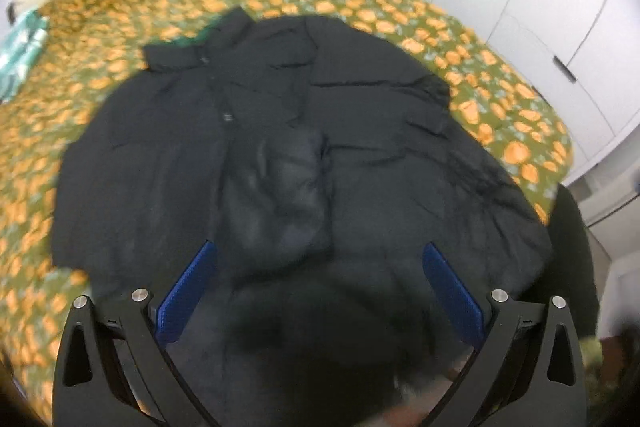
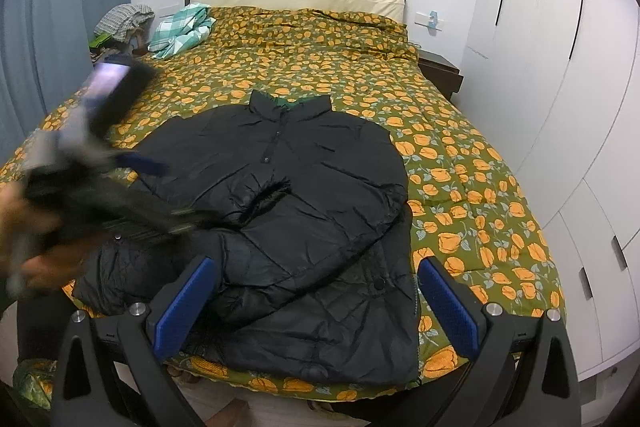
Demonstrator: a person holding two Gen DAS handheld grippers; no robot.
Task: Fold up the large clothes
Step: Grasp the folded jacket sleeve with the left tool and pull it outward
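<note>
Black quilted puffer jacket (image 2: pixel 288 211) spread collar-up on orange-flowered green bedspread (image 2: pixel 460 167), sleeve folded across front, left gripper (image 1: pixel 320 291) and right gripper (image 2: pixel 316 295) both wide open, empty

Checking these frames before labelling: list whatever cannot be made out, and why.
- Left gripper, right wrist view: motion blur smears it, so the jaw state is unreadable there.
- Jacket hem, left wrist view: lost in blur and shadow between the fingers.
- Jacket's left sleeve end, right wrist view: hidden behind the blurred gripper and hand.
- Clothes pile beside the bed: too small to identify items.
</note>
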